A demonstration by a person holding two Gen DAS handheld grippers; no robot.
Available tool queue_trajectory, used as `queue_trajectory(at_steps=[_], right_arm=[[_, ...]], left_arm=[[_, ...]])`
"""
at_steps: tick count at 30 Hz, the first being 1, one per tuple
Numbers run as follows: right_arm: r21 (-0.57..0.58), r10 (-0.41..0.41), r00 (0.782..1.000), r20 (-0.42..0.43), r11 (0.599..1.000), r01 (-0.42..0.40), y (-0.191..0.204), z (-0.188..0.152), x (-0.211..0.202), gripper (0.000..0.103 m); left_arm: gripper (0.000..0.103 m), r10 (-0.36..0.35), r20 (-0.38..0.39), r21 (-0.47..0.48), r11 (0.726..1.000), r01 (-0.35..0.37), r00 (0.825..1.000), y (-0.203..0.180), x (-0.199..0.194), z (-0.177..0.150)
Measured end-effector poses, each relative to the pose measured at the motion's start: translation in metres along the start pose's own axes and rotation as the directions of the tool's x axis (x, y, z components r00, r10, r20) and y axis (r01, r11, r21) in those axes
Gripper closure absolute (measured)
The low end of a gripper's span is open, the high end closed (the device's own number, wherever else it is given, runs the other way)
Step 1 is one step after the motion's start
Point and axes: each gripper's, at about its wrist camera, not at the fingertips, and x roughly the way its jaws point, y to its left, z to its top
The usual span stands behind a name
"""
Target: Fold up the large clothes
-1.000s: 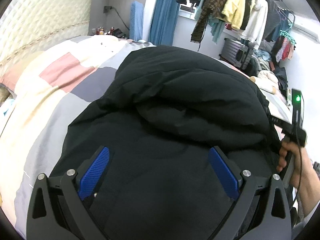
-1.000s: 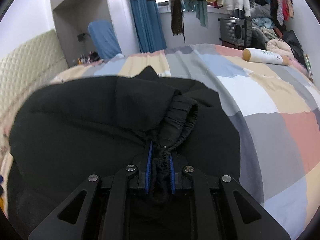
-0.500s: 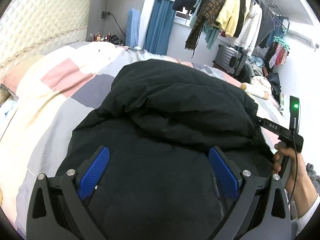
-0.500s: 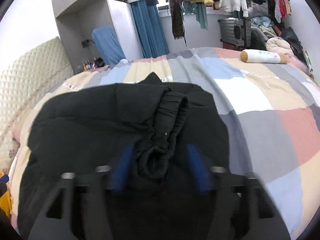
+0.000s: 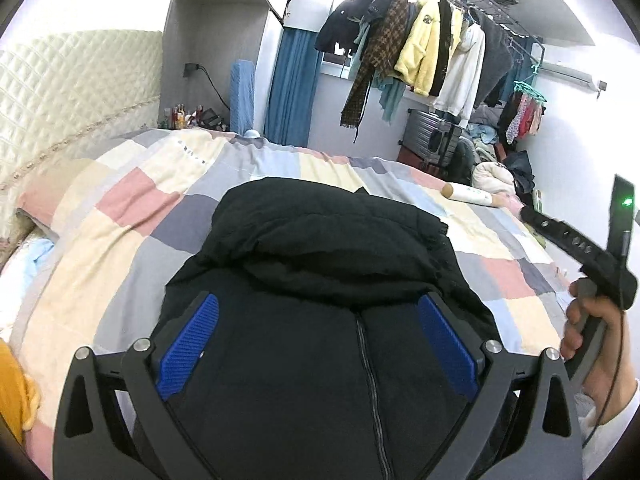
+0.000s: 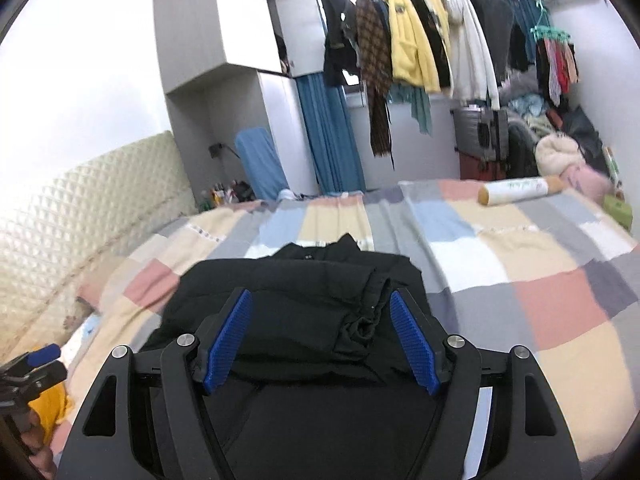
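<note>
A black padded jacket (image 5: pixel 320 264) lies on the patchwork bed (image 5: pixel 120 232), its sleeve folded across the body and its zip running toward me. My left gripper (image 5: pixel 318 316) is open and empty, held above the jacket's near part. My right gripper (image 6: pixel 320 320) is open and empty above the same jacket (image 6: pixel 296 292), with the folded sleeve cuff (image 6: pixel 368 316) lying loose between its blue pads. The right gripper's body and the hand on it also show at the right edge of the left wrist view (image 5: pixel 592 276).
A cream bolster (image 6: pixel 520 190) lies at the bed's far right. A quilted headboard (image 5: pixel 60 92) stands at the left. Clothes hang on a rail (image 6: pixel 408 44) beyond the bed, with a suitcase (image 6: pixel 484 136) and piled laundry below. A yellow cloth (image 5: pixel 12 392) sits at the near left.
My right gripper has opened and let go of the sleeve cuff, which now lies on the jacket. Both grippers have drawn back and up from the jacket.
</note>
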Motion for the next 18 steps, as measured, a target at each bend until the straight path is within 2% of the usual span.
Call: queue_trajectory(at_steps=[5,8,14,18], right_arm=[[-0.027,0.013,1.000,0.027,1.000,-0.012,0.009,-0.002,-0.052,0.032],[-0.029,0.041,0.999,0.007,0.999,-0.041,0.010,-0.011,-0.074,0.032],[0.007,0.073,0.990,-0.118,0.997,-0.073,-0.002,-0.036,-0.095,0.032],[0.052,0.103,0.971,-0.216,0.994,-0.094,-0.019,-0.055,-0.099,0.032]], left_arm=[[0.003,-0.001,0.020,0.005,1.000,0.001,1.000,-0.003,-0.042,-0.006],[0.003,-0.014,0.014,0.003,1.000,0.013,1.000,-0.002,-0.062,-0.013],[0.003,0.002,-0.053,-0.020,1.000,-0.003,0.999,0.017,-0.069,-0.027],[0.003,0.026,-0.132,-0.058,0.998,-0.034,0.991,0.044,-0.055,-0.041]])
